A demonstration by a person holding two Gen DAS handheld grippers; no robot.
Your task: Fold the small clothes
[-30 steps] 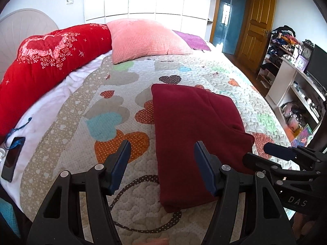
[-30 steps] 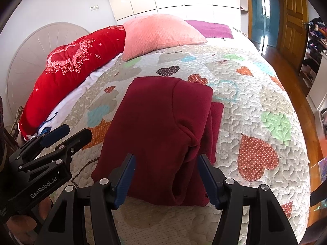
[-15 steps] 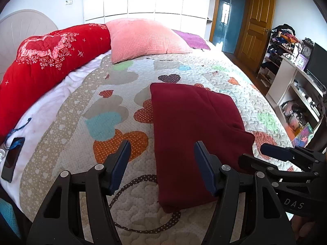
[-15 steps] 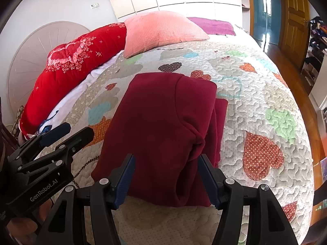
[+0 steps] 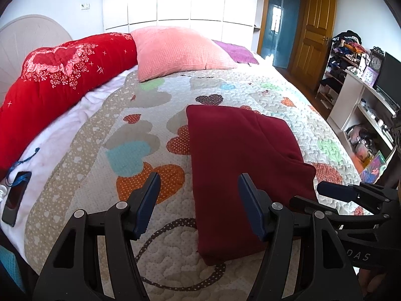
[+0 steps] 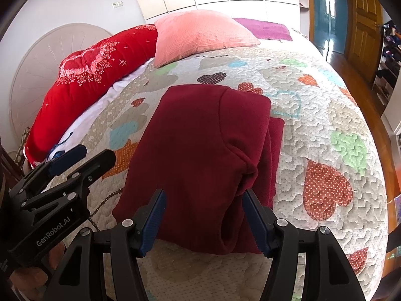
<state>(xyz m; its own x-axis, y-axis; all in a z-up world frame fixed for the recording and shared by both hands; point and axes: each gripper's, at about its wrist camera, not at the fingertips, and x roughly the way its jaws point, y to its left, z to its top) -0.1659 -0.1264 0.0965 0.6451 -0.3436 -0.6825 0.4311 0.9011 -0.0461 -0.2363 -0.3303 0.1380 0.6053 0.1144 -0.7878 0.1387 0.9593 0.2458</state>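
A dark red garment (image 5: 238,155) lies folded into a long rectangle on the heart-patterned quilt (image 5: 150,125); in the right wrist view (image 6: 200,150) a folded layer and a sleeve edge show along its right side. My left gripper (image 5: 199,193) is open and empty, above the garment's near left edge. My right gripper (image 6: 203,210) is open and empty, above the garment's near end. Each gripper shows in the other's view: the right one (image 5: 345,195), the left one (image 6: 75,160).
A red bolster (image 5: 62,75), a pink pillow (image 5: 180,50) and a purple cushion (image 5: 235,51) lie at the head of the bed. A phone (image 5: 16,198) lies at the left bed edge. Shelves (image 5: 371,115) and a wooden door (image 5: 315,30) stand to the right.
Both grippers have drifted slightly; the view has shifted a little towards the garment. The garment has not moved and both grippers stay open.
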